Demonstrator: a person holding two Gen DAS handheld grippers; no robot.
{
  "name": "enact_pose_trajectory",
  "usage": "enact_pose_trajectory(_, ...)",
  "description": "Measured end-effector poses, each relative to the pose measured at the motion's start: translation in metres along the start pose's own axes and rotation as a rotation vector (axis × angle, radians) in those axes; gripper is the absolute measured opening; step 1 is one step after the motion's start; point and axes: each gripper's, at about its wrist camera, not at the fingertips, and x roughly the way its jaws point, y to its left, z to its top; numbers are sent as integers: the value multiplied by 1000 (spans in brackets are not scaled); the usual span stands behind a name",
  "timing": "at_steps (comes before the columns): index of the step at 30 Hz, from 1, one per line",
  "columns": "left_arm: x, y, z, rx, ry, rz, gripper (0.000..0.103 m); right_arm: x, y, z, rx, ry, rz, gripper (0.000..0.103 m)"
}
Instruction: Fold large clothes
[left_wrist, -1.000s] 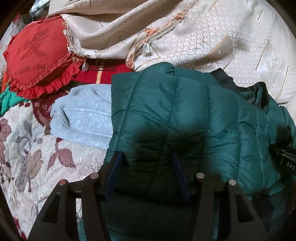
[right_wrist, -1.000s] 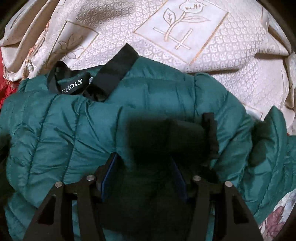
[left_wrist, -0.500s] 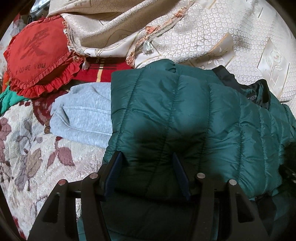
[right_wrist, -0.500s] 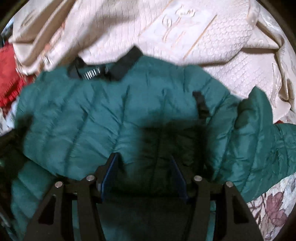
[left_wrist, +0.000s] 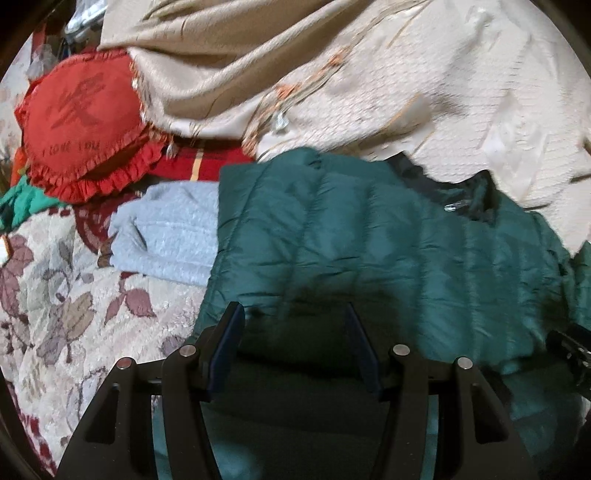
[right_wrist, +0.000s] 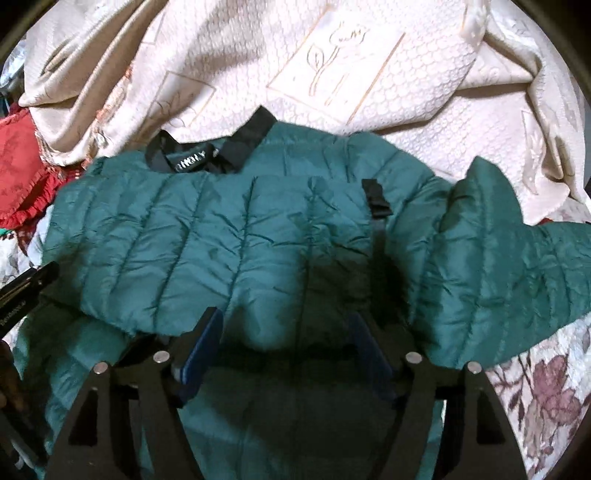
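Note:
A dark green quilted puffer jacket (left_wrist: 369, 236) lies on the bed, folded over itself, its black collar and label at the far side (right_wrist: 207, 155). One sleeve (right_wrist: 495, 266) sticks out to the right in the right wrist view. My left gripper (left_wrist: 291, 325) is open and empty, its jaws standing over the jacket's near left part. My right gripper (right_wrist: 286, 325) is open and empty over the jacket's near middle, close to a black buckle strap (right_wrist: 376, 199). The left gripper's body shows at the left edge of the right wrist view (right_wrist: 26, 291).
A folded light blue garment (left_wrist: 166, 236) lies left of the jacket. A red ruffled heart cushion (left_wrist: 81, 122) sits behind it. A cream embroidered bedspread (right_wrist: 332, 74) is bunched along the far side. The floral quilt (left_wrist: 55, 295) covers the bed.
Both grippers have pulled back and up from the jacket, so more of it shows. The jacket's folded top layer now lies flatter. Both stayed open.

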Motion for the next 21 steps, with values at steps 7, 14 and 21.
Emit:
enact_pose_trajectory(7,-41,-25,-6,41,-34,-58,39,-18,13,-15,11,-24,21,79)
enact_pose_trajectory(14,-66,-41,-14,65,-48,-80,39,-42,9,-26,18,-42,21,81)
enact_pose_trajectory(21,-83,-54,-19,65,-59,-99,39,-58,-1,-37,33,-51,14,83)
